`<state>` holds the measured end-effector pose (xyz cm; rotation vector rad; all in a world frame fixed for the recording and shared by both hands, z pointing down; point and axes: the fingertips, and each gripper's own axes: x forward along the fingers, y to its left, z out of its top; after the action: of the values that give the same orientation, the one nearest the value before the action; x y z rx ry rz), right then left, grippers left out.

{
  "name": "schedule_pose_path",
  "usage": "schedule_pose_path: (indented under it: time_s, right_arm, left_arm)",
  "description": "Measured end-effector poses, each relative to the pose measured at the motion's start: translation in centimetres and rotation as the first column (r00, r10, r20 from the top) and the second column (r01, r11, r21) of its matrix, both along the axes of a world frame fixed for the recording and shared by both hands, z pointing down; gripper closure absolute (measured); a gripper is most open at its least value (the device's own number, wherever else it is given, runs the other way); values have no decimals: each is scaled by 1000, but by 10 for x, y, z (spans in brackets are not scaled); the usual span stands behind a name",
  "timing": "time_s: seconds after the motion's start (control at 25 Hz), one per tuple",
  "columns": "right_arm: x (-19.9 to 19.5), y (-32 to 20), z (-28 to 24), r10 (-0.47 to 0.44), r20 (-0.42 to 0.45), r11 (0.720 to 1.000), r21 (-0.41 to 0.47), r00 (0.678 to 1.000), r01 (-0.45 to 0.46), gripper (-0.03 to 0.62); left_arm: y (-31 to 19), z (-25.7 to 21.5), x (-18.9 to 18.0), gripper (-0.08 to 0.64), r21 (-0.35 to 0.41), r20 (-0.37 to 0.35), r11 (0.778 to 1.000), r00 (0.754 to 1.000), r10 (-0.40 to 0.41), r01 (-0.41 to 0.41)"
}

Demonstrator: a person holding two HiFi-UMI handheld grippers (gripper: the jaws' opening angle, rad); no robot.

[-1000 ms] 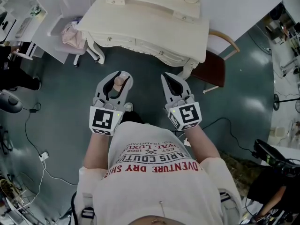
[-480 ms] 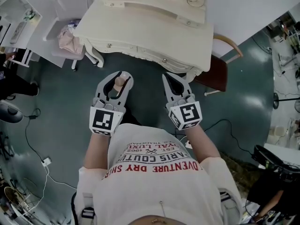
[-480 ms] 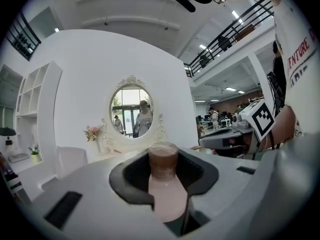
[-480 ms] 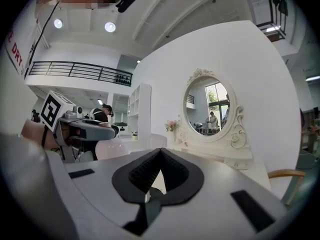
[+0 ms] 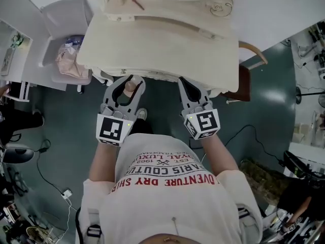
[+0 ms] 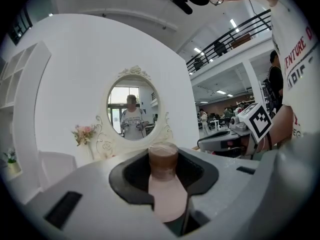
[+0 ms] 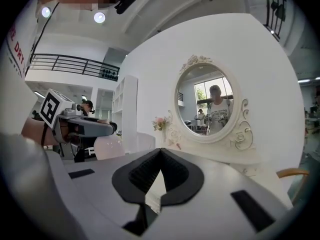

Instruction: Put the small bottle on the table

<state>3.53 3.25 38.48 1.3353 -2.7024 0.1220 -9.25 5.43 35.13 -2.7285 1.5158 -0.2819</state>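
While the left gripper [image 5: 129,82] clamps a small pink bottle [image 6: 164,183] at the dressing table's [image 5: 162,44] front edge, the right gripper [image 5: 187,83] hangs alongside. Its jaws are pinched together, empty.

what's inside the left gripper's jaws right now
A small bottle, pale pink with a brown cap, stands upright between the left gripper jaws, which are closed on it. The bottle's base is covered by the jaws, so it cannot be seen.

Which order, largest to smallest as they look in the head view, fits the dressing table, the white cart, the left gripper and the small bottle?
1. dressing table
2. white cart and left gripper: look alike; the gripper is nearer, so unranked
3. small bottle, between that gripper's jaws
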Motion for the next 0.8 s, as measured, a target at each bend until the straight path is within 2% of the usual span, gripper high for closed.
schedule_pose_path:
  time_s: [0.36, 0.6, 0.8]
  right_arm:
    - [-57, -103, -8, 162, 20, 987, -5, 987, -162, 594]
    - [-66, -137, 1, 227, 3, 973, -43, 974, -226, 594]
    - [-58, -161, 10, 253, 14, 965, -80, 967, -251, 593]
  left_arm:
    - [-112, -3, -64, 426, -16, 14, 993, 993, 121, -121]
    - [-157, 12, -68, 426, -42, -9, 980, 981, 193, -194]
    - [-190, 34, -57, 426, -84, -1, 975, 979, 205, -204]
